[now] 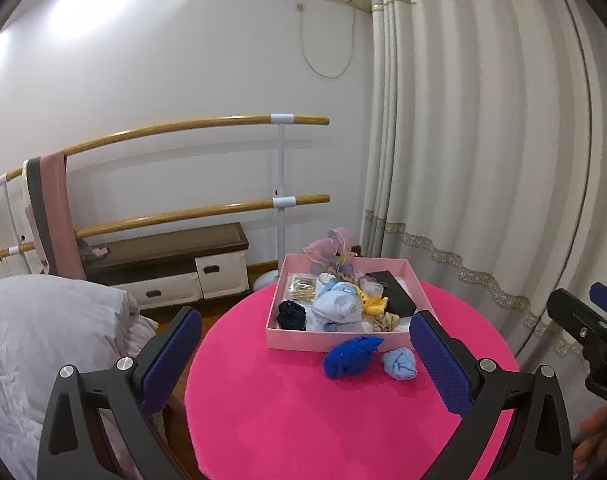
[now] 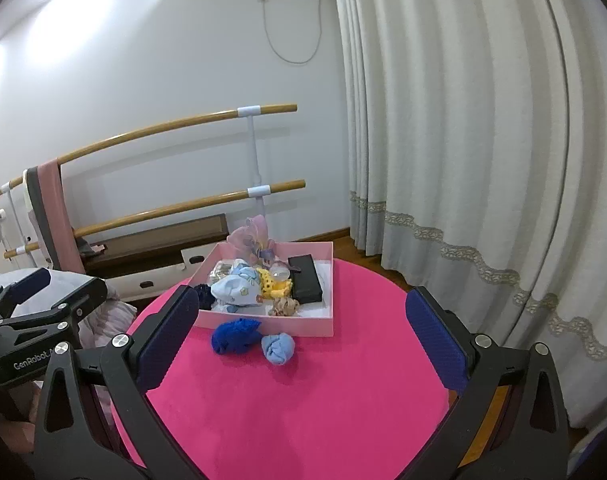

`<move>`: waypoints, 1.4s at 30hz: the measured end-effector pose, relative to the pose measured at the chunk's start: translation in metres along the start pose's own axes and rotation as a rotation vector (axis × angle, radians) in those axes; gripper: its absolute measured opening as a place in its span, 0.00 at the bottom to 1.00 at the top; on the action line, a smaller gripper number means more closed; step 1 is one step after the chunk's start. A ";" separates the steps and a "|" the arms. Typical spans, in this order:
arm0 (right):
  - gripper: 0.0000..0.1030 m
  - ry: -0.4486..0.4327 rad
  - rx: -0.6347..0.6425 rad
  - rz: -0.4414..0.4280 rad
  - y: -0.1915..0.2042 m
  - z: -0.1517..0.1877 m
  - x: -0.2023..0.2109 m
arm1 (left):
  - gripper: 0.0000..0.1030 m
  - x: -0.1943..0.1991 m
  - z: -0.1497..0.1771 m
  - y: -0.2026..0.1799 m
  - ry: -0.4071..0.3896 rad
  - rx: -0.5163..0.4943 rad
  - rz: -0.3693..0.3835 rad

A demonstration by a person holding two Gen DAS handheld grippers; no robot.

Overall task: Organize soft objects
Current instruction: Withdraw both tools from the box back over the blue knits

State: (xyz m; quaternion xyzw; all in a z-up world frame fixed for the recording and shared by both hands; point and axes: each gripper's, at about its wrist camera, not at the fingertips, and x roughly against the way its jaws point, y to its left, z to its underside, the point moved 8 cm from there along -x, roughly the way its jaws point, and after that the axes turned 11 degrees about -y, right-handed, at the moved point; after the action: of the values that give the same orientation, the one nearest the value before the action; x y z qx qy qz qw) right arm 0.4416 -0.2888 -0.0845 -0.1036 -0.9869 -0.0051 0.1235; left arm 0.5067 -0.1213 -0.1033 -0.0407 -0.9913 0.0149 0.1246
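A pink box (image 1: 291, 338) (image 2: 263, 326) stands on a round pink table (image 1: 303, 412) (image 2: 303, 400). In it lie a light blue cloth (image 1: 335, 306) (image 2: 235, 290), a yellow piece (image 1: 373, 304), a dark blue scrunchie (image 1: 291, 316), a beige scrunchie (image 2: 282, 306), a black case (image 1: 391, 294) (image 2: 305, 278) and a pink organza piece (image 1: 329, 246). In front of the box lie a royal blue sock ball (image 1: 349, 356) (image 2: 235, 336) and a light blue sock ball (image 1: 399, 364) (image 2: 278, 348). My left gripper (image 1: 303, 354) and right gripper (image 2: 299, 332) are both open and empty, held short of the socks.
A bed with a grey duvet (image 1: 43, 340) lies left of the table. A ballet barre (image 1: 207, 124) with a pink cloth over it stands along the wall above a low cabinet (image 1: 171, 268). White curtains (image 1: 483, 160) hang at the right.
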 end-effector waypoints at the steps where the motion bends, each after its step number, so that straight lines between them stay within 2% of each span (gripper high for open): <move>1: 1.00 -0.001 -0.002 -0.002 0.001 0.000 0.002 | 1.00 0.005 0.001 0.000 -0.003 -0.006 -0.001; 8: 1.00 -0.027 -0.008 0.004 -0.002 -0.004 0.013 | 1.00 0.025 0.006 -0.002 -0.011 -0.004 -0.007; 21: 1.00 -0.027 -0.010 0.006 -0.003 -0.001 0.015 | 1.00 0.025 0.008 -0.005 0.008 0.001 -0.006; 32: 1.00 -0.002 -0.013 0.004 -0.005 0.002 0.009 | 1.00 0.017 0.012 -0.005 0.036 0.002 -0.008; 42: 1.00 0.058 -0.012 0.009 -0.010 0.018 -0.013 | 1.00 -0.010 0.025 0.001 0.102 0.012 -0.009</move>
State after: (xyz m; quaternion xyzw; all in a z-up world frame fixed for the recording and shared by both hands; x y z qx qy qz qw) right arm 0.4477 -0.3004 -0.1055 -0.1084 -0.9824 -0.0133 0.1514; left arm 0.5098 -0.1220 -0.1295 -0.0361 -0.9837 0.0182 0.1753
